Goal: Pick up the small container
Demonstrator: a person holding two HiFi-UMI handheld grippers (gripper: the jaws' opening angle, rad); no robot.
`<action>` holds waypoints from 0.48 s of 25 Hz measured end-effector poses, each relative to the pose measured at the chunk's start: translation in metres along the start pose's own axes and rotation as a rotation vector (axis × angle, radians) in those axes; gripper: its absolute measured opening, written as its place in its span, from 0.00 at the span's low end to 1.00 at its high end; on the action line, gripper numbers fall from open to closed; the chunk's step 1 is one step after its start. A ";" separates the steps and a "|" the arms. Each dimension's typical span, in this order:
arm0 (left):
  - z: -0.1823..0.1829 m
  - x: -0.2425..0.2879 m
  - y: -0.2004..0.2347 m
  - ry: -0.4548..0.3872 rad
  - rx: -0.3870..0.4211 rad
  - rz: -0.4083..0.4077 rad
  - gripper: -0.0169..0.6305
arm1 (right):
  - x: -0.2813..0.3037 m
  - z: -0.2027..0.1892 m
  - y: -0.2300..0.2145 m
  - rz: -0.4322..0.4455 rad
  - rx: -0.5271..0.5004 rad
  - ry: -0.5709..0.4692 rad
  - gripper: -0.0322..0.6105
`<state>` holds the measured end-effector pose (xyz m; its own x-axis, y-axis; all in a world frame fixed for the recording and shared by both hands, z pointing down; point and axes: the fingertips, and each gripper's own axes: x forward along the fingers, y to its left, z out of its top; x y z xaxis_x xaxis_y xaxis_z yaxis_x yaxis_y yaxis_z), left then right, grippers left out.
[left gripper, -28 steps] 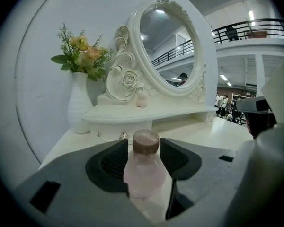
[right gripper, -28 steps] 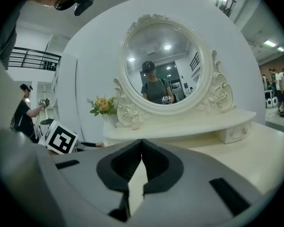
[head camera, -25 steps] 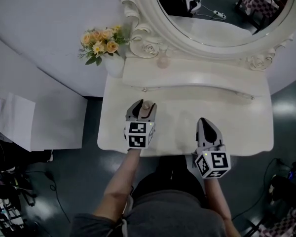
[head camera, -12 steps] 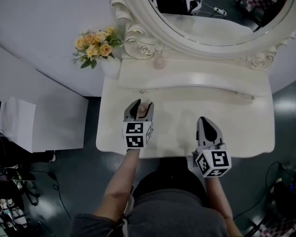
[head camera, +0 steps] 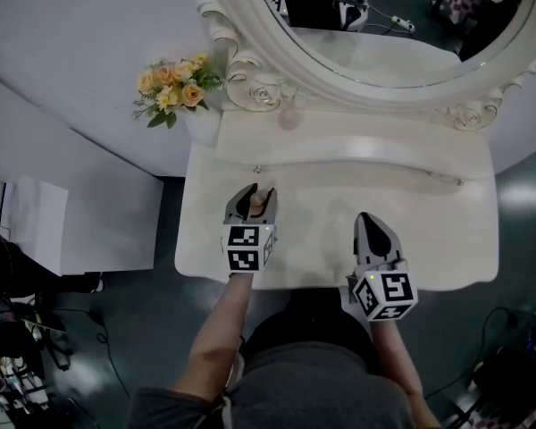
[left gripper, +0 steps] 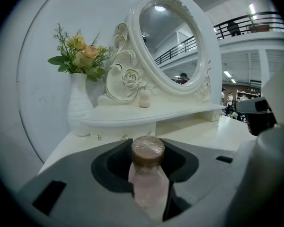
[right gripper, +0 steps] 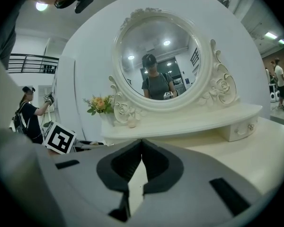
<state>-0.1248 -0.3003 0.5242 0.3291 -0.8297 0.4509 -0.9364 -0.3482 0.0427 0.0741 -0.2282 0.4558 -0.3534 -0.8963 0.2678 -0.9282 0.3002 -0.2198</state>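
- Pink container (left gripper: 149,178), brown cap, stands upright on the table (head camera: 429,231) near the front-left edge, between the jaws of the left gripper (head camera: 254,197).
- Left jaws are closing round it. One pad looks to be touching, with a thin dark gap on the other side, so I judge it not clamped yet.
- Right gripper (head camera: 368,220): jaws together, empty, parked well to the right.
- Step: grasp phase, no lift yet.
- Next: finish the squeeze on the body below the cap, then lift straight up.
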 end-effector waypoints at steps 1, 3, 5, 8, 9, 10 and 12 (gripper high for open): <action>0.000 0.000 0.000 0.002 0.000 0.001 0.26 | 0.000 0.000 0.000 0.002 0.001 0.001 0.05; 0.001 0.000 0.000 0.004 0.003 0.004 0.25 | 0.001 -0.001 0.001 0.006 0.002 0.004 0.05; 0.002 0.000 0.000 0.006 0.007 0.008 0.24 | 0.002 0.000 0.001 0.009 0.003 0.004 0.05; 0.001 0.000 0.000 0.014 0.015 0.017 0.22 | 0.003 0.001 0.001 0.012 0.001 0.000 0.05; 0.001 0.000 0.000 0.017 0.019 0.018 0.22 | 0.003 0.002 0.001 0.012 0.001 -0.002 0.05; 0.001 0.000 0.000 0.020 0.023 0.018 0.21 | 0.002 0.002 0.000 0.011 0.001 -0.003 0.05; 0.002 -0.001 -0.001 0.024 0.034 0.015 0.21 | 0.002 0.003 -0.001 0.009 0.001 -0.005 0.05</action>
<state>-0.1240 -0.2999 0.5216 0.3120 -0.8240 0.4729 -0.9363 -0.3510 0.0060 0.0751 -0.2310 0.4537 -0.3610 -0.8953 0.2609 -0.9248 0.3078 -0.2235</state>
